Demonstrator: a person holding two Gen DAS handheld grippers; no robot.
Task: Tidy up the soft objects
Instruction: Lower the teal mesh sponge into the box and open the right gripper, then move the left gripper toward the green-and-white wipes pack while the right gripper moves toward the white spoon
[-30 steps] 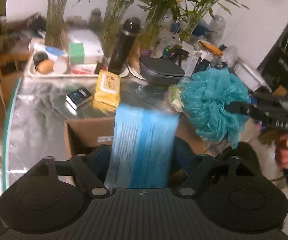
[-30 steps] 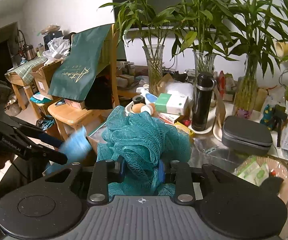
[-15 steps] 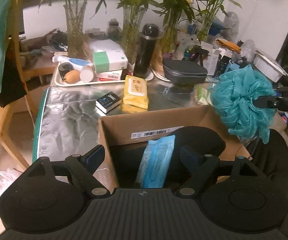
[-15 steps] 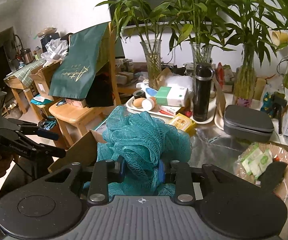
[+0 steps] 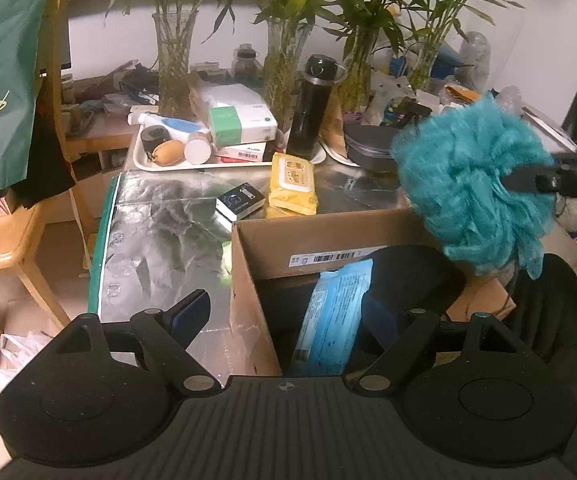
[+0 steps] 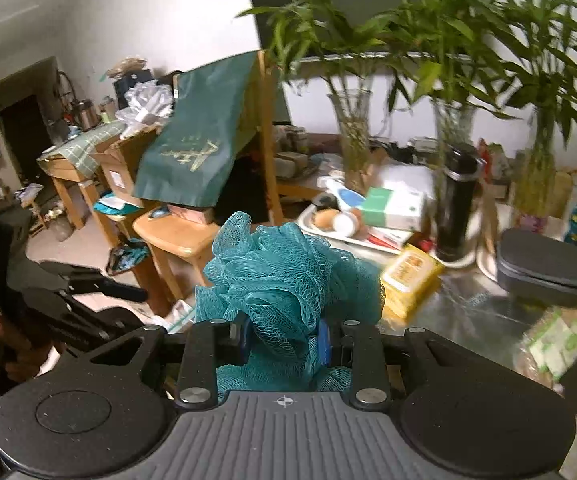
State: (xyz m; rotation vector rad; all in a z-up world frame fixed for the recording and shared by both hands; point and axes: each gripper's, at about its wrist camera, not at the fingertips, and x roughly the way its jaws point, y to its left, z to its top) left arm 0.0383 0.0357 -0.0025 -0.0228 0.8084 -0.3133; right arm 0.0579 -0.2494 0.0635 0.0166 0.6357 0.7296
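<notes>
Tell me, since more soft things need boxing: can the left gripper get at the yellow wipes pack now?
Probably yes: the left gripper is open and empty, and the yellow wipes pack lies uncovered on the table beyond the cardboard box.
</notes>
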